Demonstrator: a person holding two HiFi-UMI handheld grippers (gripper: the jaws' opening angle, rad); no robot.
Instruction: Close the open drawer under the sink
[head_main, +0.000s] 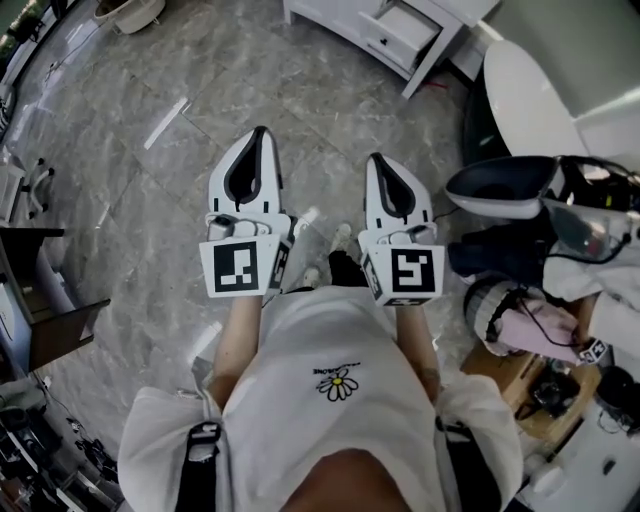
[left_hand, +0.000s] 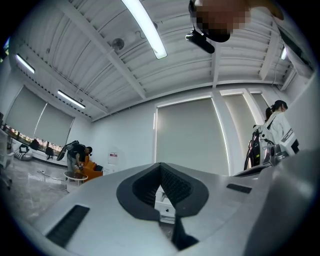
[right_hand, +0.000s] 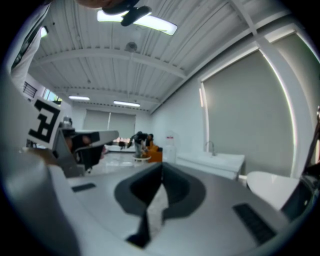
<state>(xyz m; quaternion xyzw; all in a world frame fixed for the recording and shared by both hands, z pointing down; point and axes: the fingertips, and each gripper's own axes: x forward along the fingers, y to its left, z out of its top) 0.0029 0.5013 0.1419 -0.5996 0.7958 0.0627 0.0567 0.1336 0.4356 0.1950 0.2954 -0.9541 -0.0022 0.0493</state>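
Daisy-print white shirt (head_main: 335, 400) fills the foreground of the head view. Beyond it, side by side over the marble floor (head_main: 130, 190), the left hand-held gripper (head_main: 261, 135) and right hand-held gripper (head_main: 377, 160) each have their jaws pressed together on nothing. The open drawer (head_main: 403, 30) lies well ahead of the right one, slightly to its right. Only the right gripper view shows the sink (right_hand: 212, 162) and tap (right_hand: 211, 147); only the left gripper view shows a bystander (left_hand: 276, 125) in white at its right.
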